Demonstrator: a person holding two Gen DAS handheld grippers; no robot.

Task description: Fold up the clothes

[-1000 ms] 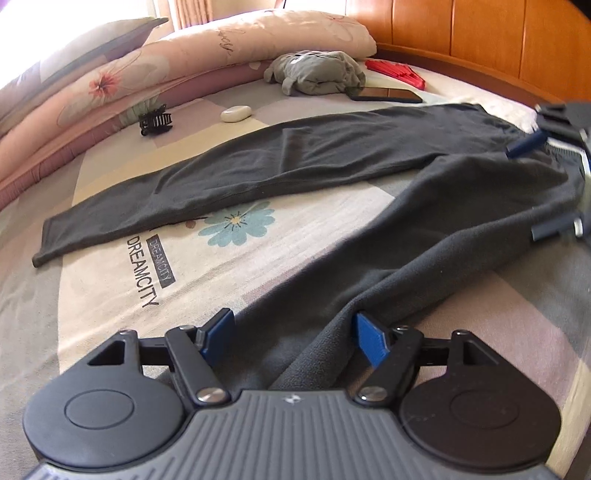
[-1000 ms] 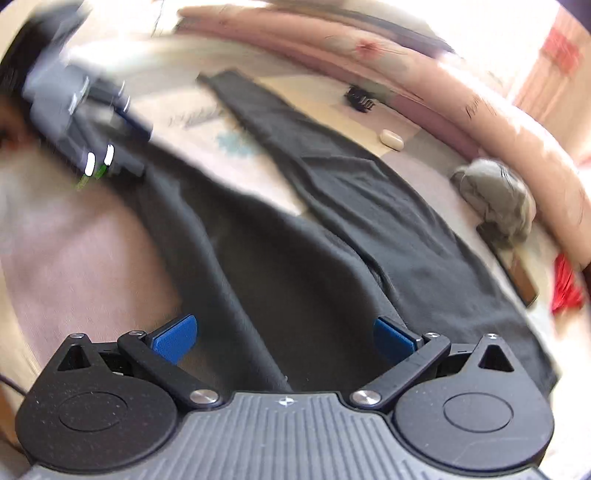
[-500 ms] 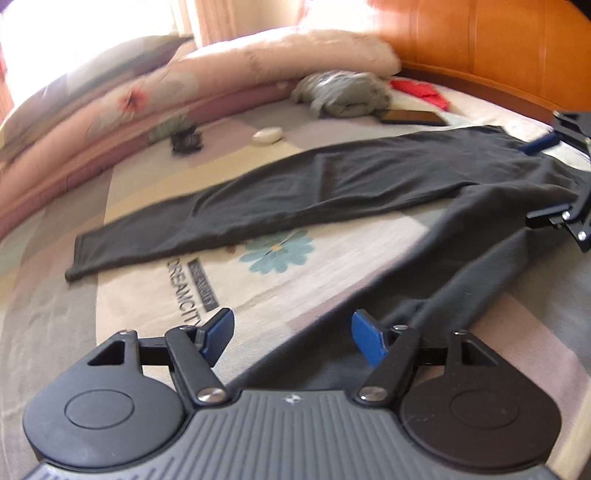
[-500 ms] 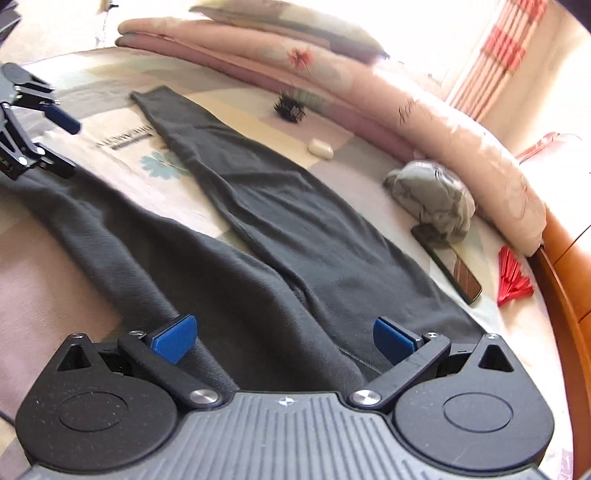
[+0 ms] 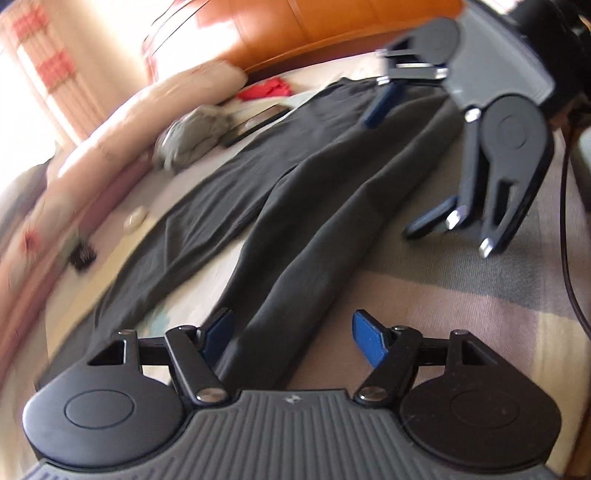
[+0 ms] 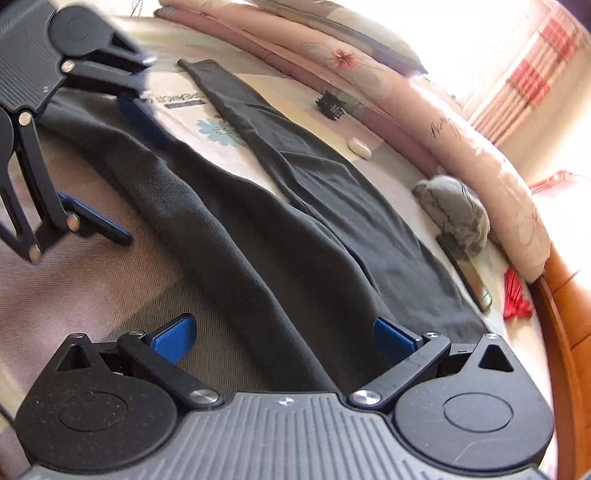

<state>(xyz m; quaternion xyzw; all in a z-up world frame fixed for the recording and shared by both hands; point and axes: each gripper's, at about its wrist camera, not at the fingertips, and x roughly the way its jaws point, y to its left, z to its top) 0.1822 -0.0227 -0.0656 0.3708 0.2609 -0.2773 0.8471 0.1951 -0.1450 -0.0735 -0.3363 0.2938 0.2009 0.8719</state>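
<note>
Dark trousers [image 5: 295, 206] flat on bed [image 5: 424, 295] mid-frame w/ left gripper [image 5: 291, 336] & right gripper [image 6: 284, 336] both spread, pinching nothing.

A home bedroom. A bed [image 6: 92, 280] with a printed sheet stands against a wooden headboard [image 5: 332, 29], with rolled floral bedding [image 6: 461, 147] along one side and a striped curtain [image 6: 535, 74] at a bright window. A hair clip [image 6: 330, 105], a phone [image 6: 474, 282] and a bundled grey garment [image 6: 456, 214] lie about.

Dark grey trousers [image 5: 303, 206] lie flat on the bed, legs spread apart.
</note>
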